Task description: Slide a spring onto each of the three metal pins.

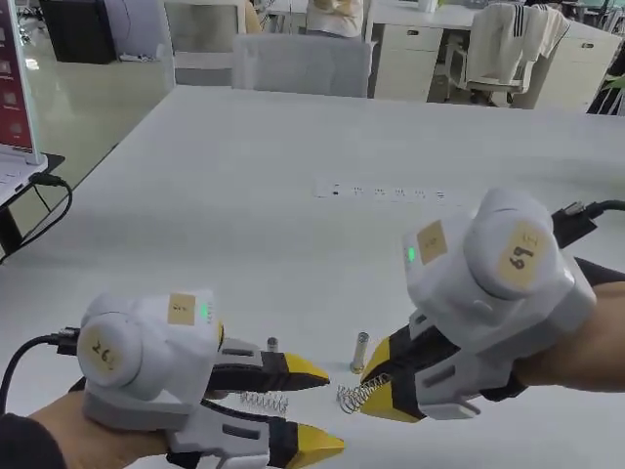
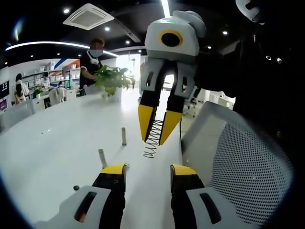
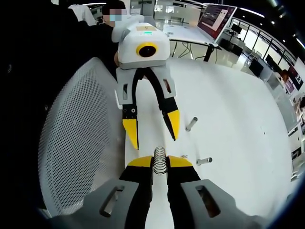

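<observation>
Yellow-tipped right gripper [image 3: 159, 165] clamps a spring [image 3: 160, 155] near an upright pin [image 1: 360, 352]; left gripper [image 2: 148, 170] gapes, another spring [image 1: 264, 401] seemingly beneath it.

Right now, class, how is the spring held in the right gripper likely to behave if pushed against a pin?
The spring looks like thin, open wire coils, so it is probably light and apt to bend rather than stay stiff. Pinched across its coils in the right gripper, it may pop free. Round, it could roll on the table.

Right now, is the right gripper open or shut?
Shut on a spring: the right gripper pinches the coil, seen in its own view.
</observation>
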Tool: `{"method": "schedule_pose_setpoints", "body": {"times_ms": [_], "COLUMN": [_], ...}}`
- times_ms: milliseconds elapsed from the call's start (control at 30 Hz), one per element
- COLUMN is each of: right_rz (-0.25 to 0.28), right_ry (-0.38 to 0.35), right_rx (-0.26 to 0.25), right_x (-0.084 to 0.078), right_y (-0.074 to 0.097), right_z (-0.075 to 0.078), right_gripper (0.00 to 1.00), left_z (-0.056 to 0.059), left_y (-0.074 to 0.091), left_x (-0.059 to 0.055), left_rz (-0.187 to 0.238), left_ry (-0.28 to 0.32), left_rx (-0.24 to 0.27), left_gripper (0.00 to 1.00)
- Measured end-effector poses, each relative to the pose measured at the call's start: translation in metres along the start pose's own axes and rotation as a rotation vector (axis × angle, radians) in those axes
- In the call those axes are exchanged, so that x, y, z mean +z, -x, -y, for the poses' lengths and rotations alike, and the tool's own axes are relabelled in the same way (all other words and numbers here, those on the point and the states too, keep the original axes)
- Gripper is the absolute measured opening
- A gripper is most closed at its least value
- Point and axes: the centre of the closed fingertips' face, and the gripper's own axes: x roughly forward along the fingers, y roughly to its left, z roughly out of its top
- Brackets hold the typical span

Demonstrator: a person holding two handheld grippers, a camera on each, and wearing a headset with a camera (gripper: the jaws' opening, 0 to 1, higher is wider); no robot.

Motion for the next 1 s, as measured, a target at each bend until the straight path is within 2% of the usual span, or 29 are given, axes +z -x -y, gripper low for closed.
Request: {"method": "schedule_pose_setpoints", "body": {"times_ms": [467,667,1000], "right_rz": [-0.026,-0.032,-0.049], "right_ry": [-0.032,-0.056,-0.101], "right_rx": [-0.027,-0.05,-0.099], "right_x": [-0.018,-0.027,-0.046], "right_y": [0.008,0.015,0.032], "right_z": [0.011,0.02,0.038], "right_gripper": [0.08,0.08,0.08], "left_z": [-0.012,-0.022,-0.032], "left_y": [0.02,0.033,0.048], "left_x": [-0.01,-0.018,-0.026], "left_rz": [0.012,0.019,0.026], "left_ry": [0.053,0.078,0.104], "left_rx": [0.074,0.13,0.196], "left_gripper": [0.47,0.54,0.6]}}
